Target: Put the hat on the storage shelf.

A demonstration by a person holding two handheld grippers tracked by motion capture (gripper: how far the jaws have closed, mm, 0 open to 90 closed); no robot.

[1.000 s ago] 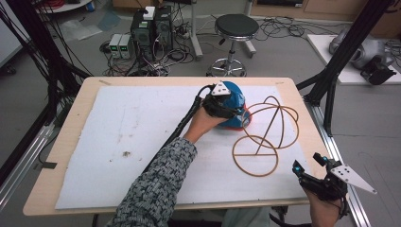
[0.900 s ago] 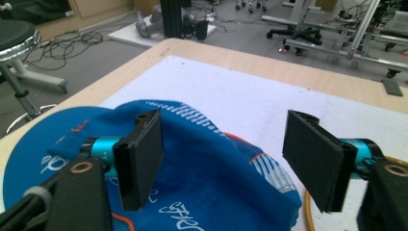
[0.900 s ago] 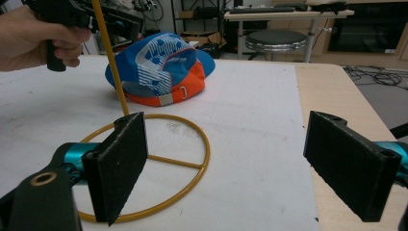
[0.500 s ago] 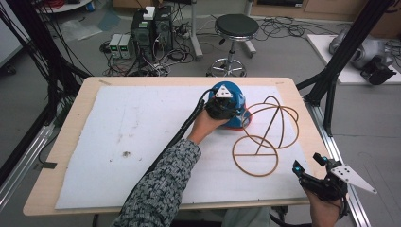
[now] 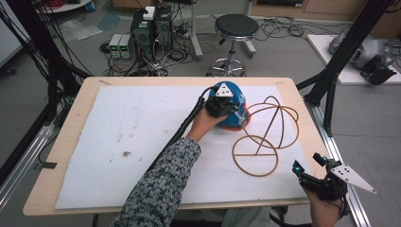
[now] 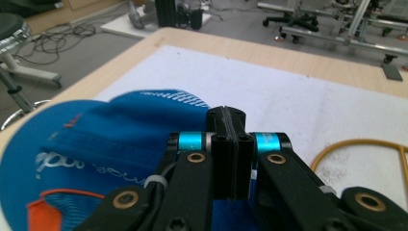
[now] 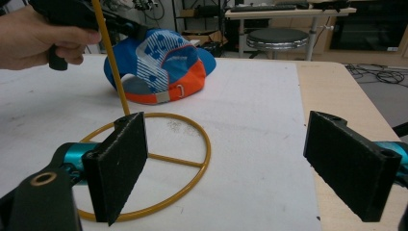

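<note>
A light wooden table [image 5: 75,123] covered by a white foam sheet [image 5: 142,137] stands on a grey floor strewn with cables, with a round black stool [image 5: 235,26] beyond its far edge at the top centre of the high view.

The left gripper [image 5: 222,101], held in the person's left hand [image 5: 204,124] on a patterned grey sleeve [image 5: 161,189], sits at the upper centre of the high view on top of a blue baseball cap with an orange lower band [image 5: 235,116]. In the left gripper view its two black jaws are pressed flat together with no gap between them, above the blue fabric of the cap [image 6: 96,144]; whether any cloth is pinched between them cannot be told. The cap shows white printed patterning on its panels and, in the right gripper view, a small metal buckle on the orange band [image 7: 163,67].

Just right of the cap, touching or nearly touching it, stands a yellow wire frame [image 5: 265,137] made of a flat ring with crossbars lying on the foam and curved hoops rising from it.

The right gripper [image 5: 309,172], in the person's right hand [image 5: 324,213], hovers at the lower right corner of the high view by the table's near edge, well apart from the cap. Its padded black jaws stand wide apart with nothing between them, the yellow ring [image 7: 159,163] lying ahead of them.
</note>
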